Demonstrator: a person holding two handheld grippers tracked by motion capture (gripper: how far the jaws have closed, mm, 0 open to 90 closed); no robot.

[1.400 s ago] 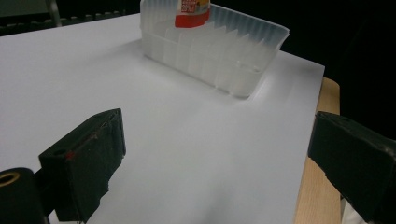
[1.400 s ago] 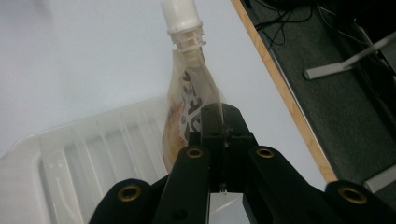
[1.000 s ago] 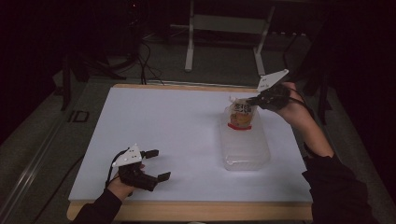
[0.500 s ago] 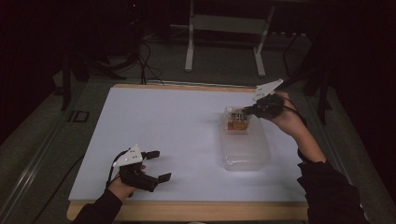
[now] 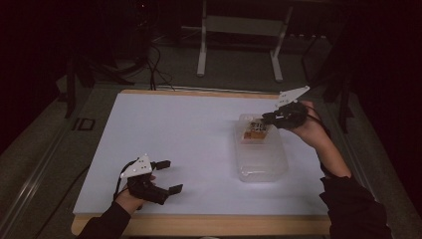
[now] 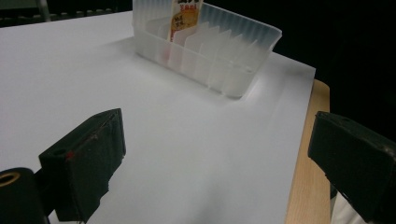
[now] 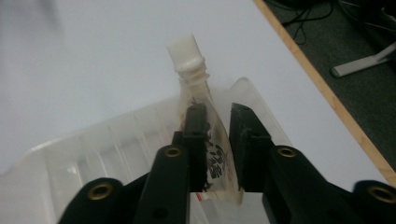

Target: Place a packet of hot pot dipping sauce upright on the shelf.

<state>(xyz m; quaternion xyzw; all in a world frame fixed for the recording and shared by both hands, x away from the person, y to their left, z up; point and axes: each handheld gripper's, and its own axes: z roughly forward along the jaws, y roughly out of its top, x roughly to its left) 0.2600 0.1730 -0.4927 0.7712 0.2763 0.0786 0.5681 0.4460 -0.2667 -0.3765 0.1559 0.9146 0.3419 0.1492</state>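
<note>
At the far right of the white table point(image 5: 179, 144), the right gripper point(image 7: 217, 116) points down into the far end of the clear plastic bin point(image 5: 262, 164), with a spouted pouch point(image 7: 205, 116) standing between its jaws. Those jaws have just been opening: a slim gap shows on one side of the pouch, so the grip looks released or nearly so, though the blur makes contact hard to rule out. The pouch stands nearly upright in a slot between the bin's dividers, white screw cap point(image 7: 187, 51) uppermost, its long axis vertical and running straight on from the gripper's own line. Withdrawing should therefore go straight back along that axis, so neither pad drags the pouch over. Near the front left corner, the left gripper point(image 5: 164, 177) hovers wide open and empty, well apart from the bin; the right hand is plainly the nearer.
</note>
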